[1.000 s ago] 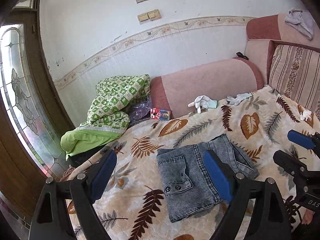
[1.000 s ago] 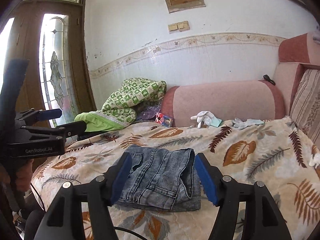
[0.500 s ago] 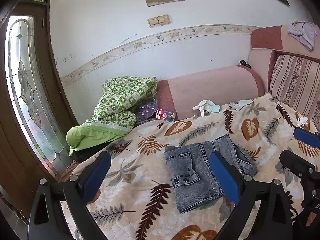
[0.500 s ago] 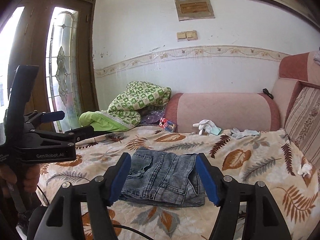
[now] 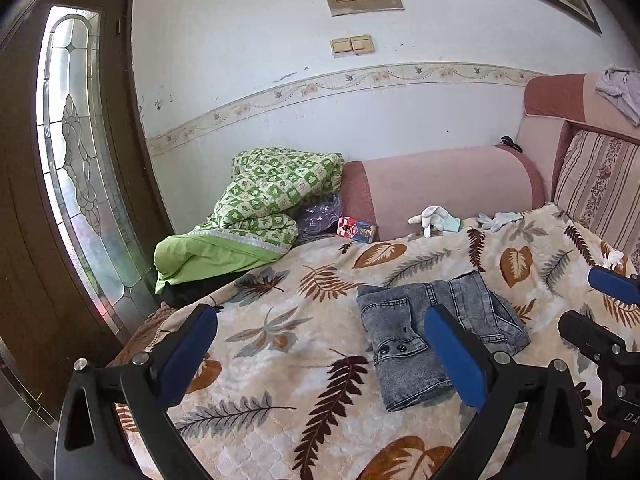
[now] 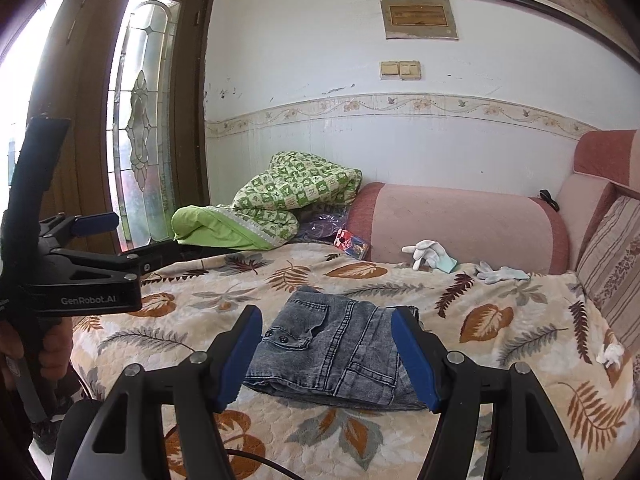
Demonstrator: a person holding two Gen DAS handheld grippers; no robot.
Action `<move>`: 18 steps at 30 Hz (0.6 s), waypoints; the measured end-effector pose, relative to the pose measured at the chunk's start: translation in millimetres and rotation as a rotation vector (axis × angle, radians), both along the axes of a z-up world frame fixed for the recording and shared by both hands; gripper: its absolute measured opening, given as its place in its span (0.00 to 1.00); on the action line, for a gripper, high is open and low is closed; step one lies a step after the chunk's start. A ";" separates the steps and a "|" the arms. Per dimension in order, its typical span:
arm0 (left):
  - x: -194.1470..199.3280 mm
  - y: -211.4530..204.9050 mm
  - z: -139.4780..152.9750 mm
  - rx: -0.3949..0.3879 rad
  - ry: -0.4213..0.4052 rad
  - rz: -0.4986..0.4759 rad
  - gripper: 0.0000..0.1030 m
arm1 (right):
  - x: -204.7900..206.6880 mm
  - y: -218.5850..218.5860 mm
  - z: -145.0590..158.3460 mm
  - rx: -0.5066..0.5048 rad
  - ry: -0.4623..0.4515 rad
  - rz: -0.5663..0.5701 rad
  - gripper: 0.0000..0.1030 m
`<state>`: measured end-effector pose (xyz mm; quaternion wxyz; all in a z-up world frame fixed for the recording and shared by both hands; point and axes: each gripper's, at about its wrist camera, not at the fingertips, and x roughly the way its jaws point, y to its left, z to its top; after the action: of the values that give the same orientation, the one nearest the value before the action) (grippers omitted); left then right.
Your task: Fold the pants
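Observation:
Grey washed-denim pants (image 5: 396,320) lie folded into a small flat packet on the leaf-print blanket (image 5: 280,364) that covers the sofa seat. My left gripper (image 5: 320,316) hovers back from them, to their left; its jaws are opening and hold nothing. In the right wrist view the pants (image 6: 340,344) show beyond my right gripper (image 6: 327,314), which stands open, its blue pads clear of the cloth. The right gripper (image 5: 600,304) also shows at the left wrist view's right edge. The left gripper (image 6: 132,236) is in a hand at the right wrist view's left edge.
A green checked quilt (image 5: 264,208) is piled at the blanket's far left, beside a pink sofa armrest (image 5: 448,188). White gloves (image 5: 434,216) and a small colourful box (image 5: 356,229) lie along the armrest. A striped cushion (image 5: 600,184) stands at the right, a glazed wooden door (image 5: 76,160) at the left.
Both grippers have drawn back from the folded pants, which now look smaller and farther off. The left jaws have spread wider. The pants have not moved.

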<state>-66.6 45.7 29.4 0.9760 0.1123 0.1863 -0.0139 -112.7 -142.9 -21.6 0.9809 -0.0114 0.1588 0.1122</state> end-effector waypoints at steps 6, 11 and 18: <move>-11.4 14.8 0.1 -0.012 -0.018 0.008 1.00 | -3.2 18.4 0.5 -0.032 0.016 0.020 0.68; -24.5 21.0 3.0 -0.011 -0.049 -0.010 1.00 | -6.7 30.9 1.6 -0.059 0.016 0.041 0.68; -33.9 22.0 8.7 -0.067 -0.082 -0.065 1.00 | -6.7 36.6 -1.3 -0.088 0.025 0.053 0.68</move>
<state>-100.5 67.7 38.2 0.9850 0.0862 0.1419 -0.0472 -119.4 -106.3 -22.9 0.9740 -0.0574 0.1754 0.1313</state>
